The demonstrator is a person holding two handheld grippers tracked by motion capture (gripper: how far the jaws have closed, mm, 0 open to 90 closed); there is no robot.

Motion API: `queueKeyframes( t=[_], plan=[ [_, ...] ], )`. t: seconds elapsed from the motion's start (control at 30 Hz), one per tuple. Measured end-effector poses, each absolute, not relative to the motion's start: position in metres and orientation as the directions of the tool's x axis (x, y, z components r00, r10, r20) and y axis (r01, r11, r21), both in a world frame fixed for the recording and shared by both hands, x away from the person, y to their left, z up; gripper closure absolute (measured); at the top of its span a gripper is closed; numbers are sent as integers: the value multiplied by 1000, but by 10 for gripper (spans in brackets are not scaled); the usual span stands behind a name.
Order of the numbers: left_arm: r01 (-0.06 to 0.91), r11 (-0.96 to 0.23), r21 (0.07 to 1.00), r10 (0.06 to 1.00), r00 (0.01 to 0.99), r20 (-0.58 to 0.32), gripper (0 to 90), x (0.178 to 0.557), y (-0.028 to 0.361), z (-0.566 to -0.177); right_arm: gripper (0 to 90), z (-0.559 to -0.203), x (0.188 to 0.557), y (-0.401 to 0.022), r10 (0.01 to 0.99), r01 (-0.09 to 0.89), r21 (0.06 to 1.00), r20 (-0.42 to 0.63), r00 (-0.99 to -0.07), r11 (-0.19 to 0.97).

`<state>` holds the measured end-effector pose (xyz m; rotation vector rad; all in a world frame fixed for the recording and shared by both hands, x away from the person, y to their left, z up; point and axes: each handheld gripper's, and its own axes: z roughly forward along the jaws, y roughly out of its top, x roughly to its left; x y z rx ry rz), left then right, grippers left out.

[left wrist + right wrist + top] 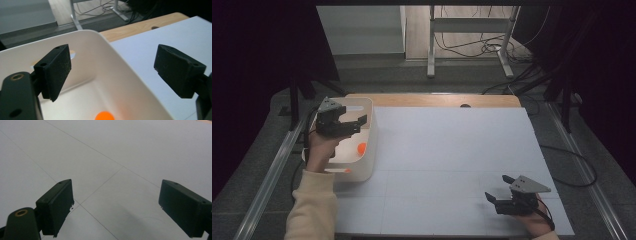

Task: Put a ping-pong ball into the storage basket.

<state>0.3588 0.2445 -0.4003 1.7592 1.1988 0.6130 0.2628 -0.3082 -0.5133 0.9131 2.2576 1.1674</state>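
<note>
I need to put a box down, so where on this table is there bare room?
Nearly all of the white table sheet is bare, from the white plastic bin at its left edge across to the right gripper near the front right corner. It is crowded only at the bin, where the left gripper hangs above a small orange ball.

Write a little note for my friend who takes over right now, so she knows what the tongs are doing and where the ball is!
Left tongs: open, holding nothing, over the white bin at the table's left edge.
Right tongs: open, empty, low over the white table cover, near right.
Orange ball: lies on the bin's floor, also seen in the left gripper view.
Done: ball is in the bin.
Left: probably just drawing the left tongs away.
</note>
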Motion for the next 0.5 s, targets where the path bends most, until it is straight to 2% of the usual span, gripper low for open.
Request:
queueKeyframes(
  t=[0.2,0.5],
  plan=[
    [440,-103,892,864,484,-139,120,353,240,-392,129,-513,263,-308,724,354,833,-79,-685,426],
    [417,-116,901,815,558,-153,116,346,225,-384,129,-513,262,-309,724,353,834,-78,-685,424]
  ],
)
